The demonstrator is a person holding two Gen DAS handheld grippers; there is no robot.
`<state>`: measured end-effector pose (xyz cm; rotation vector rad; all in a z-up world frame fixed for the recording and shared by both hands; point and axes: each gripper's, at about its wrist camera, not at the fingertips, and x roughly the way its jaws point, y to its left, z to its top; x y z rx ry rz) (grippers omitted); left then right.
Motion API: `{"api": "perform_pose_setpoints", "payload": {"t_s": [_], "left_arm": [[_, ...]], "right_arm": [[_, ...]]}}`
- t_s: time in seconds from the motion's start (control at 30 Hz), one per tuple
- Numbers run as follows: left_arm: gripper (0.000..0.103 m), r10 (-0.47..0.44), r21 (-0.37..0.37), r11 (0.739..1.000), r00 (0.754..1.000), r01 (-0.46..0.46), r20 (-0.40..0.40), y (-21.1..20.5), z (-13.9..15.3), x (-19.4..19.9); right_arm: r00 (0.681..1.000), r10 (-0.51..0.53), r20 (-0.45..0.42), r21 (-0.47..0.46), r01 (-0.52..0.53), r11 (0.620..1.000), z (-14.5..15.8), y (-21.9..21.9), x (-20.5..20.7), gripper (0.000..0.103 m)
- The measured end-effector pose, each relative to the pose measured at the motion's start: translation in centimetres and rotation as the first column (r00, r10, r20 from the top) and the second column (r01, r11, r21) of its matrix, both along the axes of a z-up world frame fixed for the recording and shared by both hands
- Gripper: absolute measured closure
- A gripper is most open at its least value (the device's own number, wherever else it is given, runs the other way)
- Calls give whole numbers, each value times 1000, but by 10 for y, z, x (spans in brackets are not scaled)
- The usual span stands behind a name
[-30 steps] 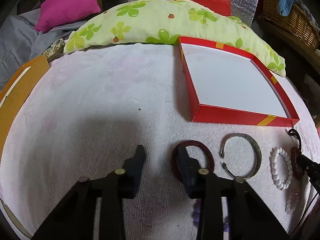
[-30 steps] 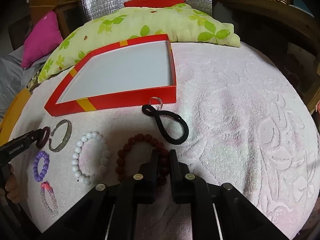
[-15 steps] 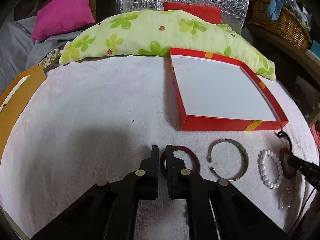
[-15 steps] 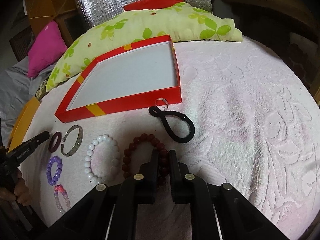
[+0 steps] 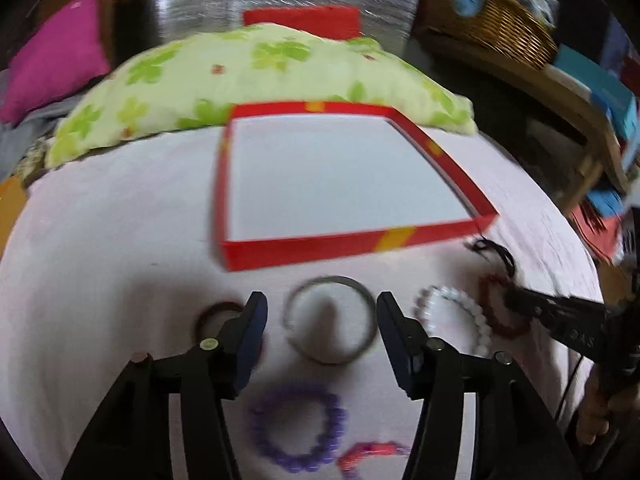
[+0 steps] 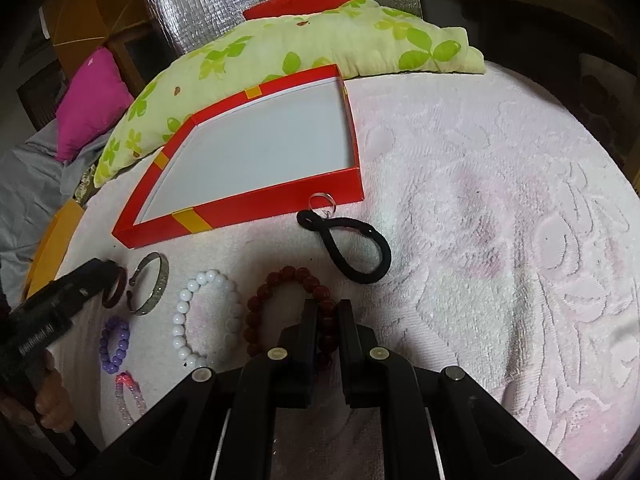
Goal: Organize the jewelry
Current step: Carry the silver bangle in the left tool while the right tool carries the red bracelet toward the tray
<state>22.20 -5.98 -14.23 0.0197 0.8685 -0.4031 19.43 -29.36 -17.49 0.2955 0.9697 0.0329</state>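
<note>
A red tray [image 5: 312,247] with a white floor lies on the pink towel; it also shows in the right wrist view [image 6: 256,204]. In front of it lie a dark red bangle [image 5: 214,312], a silver cuff [image 5: 330,320], a white bead bracelet [image 5: 456,312], a red bead bracelet [image 6: 288,312], a purple bead bracelet [image 5: 296,428] and a black hair tie [image 6: 352,248]. My left gripper [image 5: 320,308] is open, its fingers on either side of the silver cuff [image 6: 150,288]. My right gripper [image 6: 328,312] is shut on the red bead bracelet's right side.
A green flowered pillow [image 5: 240,80] lies behind the tray, with a pink cushion [image 5: 56,68] at far left and a wicker basket [image 5: 500,28] at back right. A pink clear bracelet [image 6: 128,396] lies near the front edge. A small clear ring [image 6: 320,202] leans against the tray.
My left gripper let go of the dark red bangle, opened and moved right over the silver cuff. My right gripper stayed shut on the red beads.
</note>
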Motion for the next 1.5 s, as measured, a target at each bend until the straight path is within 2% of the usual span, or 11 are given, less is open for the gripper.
{"api": "perform_pose_setpoints", "payload": {"t_s": [0.07,0.13,0.23,0.3,0.53,0.7,0.87,1.03,1.1,1.27,1.5], "left_arm": [[37,-21,26,999,1000,21,-9,-10,-4,0],[37,-32,49,998,999,33,-19,-16,-9,1],[37,-43,45,998,998,46,-49,-20,-17,6],[37,-49,63,997,998,51,-25,-22,-19,6],[37,-65,46,997,998,66,-27,-18,-21,12],[37,-83,35,996,997,82,6,-16,-13,5],[36,-71,96,993,997,75,-39,-21,-27,12],[36,-61,70,995,997,65,-51,-17,-30,16],[41,-66,60,996,997,69,-46,-15,-29,16],[41,-84,67,994,996,86,-25,-15,-27,11],[41,-100,44,994,995,99,15,-15,-9,3]], "right_arm": [[1000,1,-1,9,-1,1000,0,-1,0,92],[1000,0,-5,21,0,1000,0,-2,0,92],[1000,2,-7,28,-1,1000,0,-3,1,92],[1000,5,-7,29,-5,1000,0,-3,1,92],[1000,6,-7,29,-6,1000,-1,-3,1,92],[1000,6,-7,22,-6,1000,0,-2,1,92],[1000,9,-8,16,-9,1000,-1,1,2,92],[1000,10,-9,20,-10,1000,-1,0,2,92],[1000,11,-8,19,-11,1000,-1,0,1,92],[1000,18,-3,20,-17,1000,1,1,0,92],[999,37,23,29,-38,999,12,5,-5,92]]}}
